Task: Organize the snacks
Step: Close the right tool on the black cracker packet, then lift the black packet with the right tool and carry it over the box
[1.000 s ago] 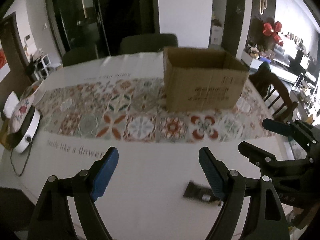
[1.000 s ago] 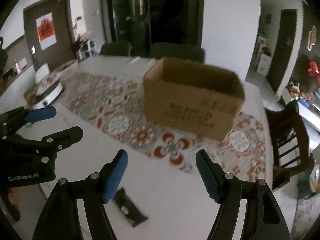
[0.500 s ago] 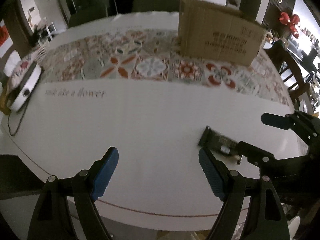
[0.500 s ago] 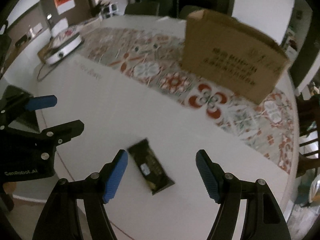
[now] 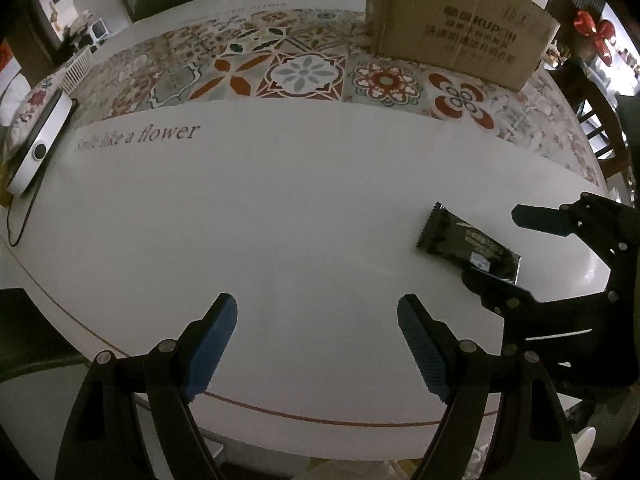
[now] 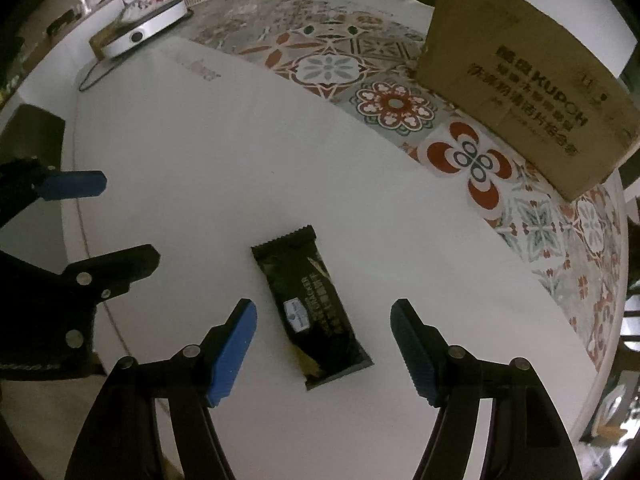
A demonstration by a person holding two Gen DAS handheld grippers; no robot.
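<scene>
A black snack bar wrapper (image 6: 312, 306) lies flat on the white table; it also shows in the left wrist view (image 5: 464, 242). My right gripper (image 6: 324, 344) is open and hovers just above the table, its blue pads either side of the wrapper's near end. It also shows at the right of the left wrist view (image 5: 516, 248). My left gripper (image 5: 316, 344) is open and empty over bare white table, left of the snack. It appears at the left of the right wrist view (image 6: 108, 220). An open cardboard box (image 5: 460, 28) stands at the far right; it also shows in the right wrist view (image 6: 528, 80).
A patterned tile runner (image 5: 280, 68) crosses the table in front of the box. A round white appliance (image 5: 36, 140) with a cord sits at the far left. Dark chairs (image 5: 600, 120) stand beside the table at the right. The table's near edge (image 5: 280, 412) is close below the grippers.
Both grippers have tilted down and dropped towards the table. The right gripper has closed in on the snack bar, which now lies between its open fingers.
</scene>
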